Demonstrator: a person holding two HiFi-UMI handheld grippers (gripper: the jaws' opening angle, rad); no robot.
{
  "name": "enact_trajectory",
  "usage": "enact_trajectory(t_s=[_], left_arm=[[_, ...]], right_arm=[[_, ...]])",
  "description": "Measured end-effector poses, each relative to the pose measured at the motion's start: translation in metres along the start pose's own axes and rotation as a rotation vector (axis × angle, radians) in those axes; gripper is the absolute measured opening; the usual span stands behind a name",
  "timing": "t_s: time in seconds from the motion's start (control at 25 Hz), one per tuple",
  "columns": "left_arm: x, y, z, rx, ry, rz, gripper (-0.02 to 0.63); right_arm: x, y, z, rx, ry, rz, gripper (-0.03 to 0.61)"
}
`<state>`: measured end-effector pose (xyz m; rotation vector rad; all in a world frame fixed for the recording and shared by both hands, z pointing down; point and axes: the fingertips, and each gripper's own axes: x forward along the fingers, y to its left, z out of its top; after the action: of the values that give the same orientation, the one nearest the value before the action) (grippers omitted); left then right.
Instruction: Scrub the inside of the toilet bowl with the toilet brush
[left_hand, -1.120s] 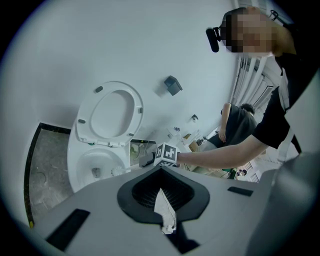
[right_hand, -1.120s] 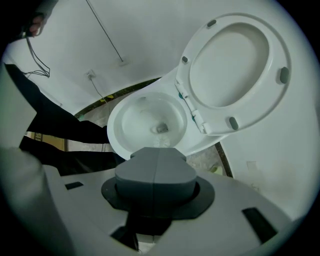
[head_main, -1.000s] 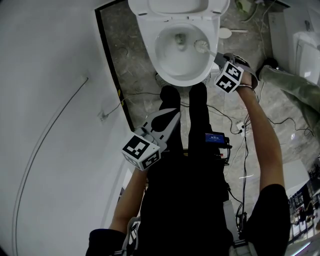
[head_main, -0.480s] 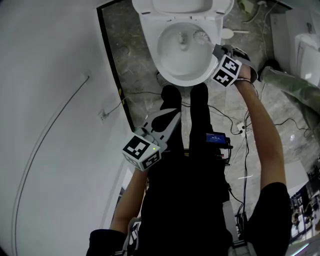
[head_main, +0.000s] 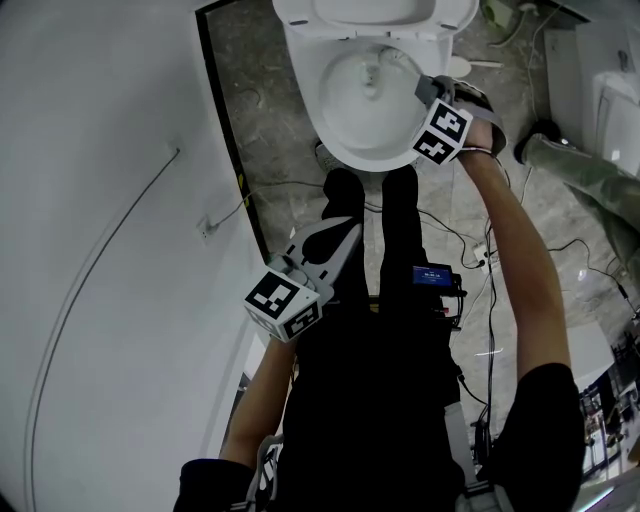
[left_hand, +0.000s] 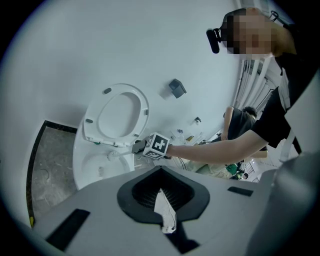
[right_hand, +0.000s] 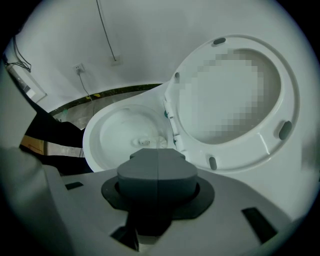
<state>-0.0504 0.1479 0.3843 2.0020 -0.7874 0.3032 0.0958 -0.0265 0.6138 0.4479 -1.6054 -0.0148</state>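
The white toilet (head_main: 335, 135) stands at the top of the head view with its seat and lid (right_hand: 235, 95) raised. My right gripper (head_main: 428, 92) reaches over the bowl's right rim, shut on the handle of the toilet brush. The brush head (head_main: 388, 68) sits low inside the bowl near the back; its bristles (right_hand: 158, 142) show just beyond the shut jaws of my right gripper (right_hand: 157, 156). In the left gripper view the brush head (left_hand: 113, 155) is inside the bowl (left_hand: 85, 155). My left gripper (head_main: 345, 236) hangs by my leg, open and holding nothing.
My black-trousered legs (head_main: 395, 230) stand right in front of the toilet. Cables and a small black device (head_main: 432, 276) lie on the marbled floor to the right. Another person's green trouser leg (head_main: 585, 175) and a white fixture (head_main: 612, 90) are at the right. A white wall (head_main: 110, 250) borders the left.
My right gripper has moved up and left over the bowl, carrying the brush head from the bowl's right side toward the back centre. The left gripper has stayed put.
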Motion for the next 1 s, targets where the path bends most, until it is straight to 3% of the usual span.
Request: enact_trajectory(t_s=[0.72,1.0], left_arm=[[-0.014,0.013,0.008,-0.046,-0.031,0.017,0.006],[-0.016,0.016,0.006,-0.062,-0.035,0.023,0.006]], right_arm=[[-0.002,0.017,0.093,-0.037,-0.119,-0.05,0.158],[-0.004,0.036,0.113,-0.002,-0.181,-0.014,0.158]])
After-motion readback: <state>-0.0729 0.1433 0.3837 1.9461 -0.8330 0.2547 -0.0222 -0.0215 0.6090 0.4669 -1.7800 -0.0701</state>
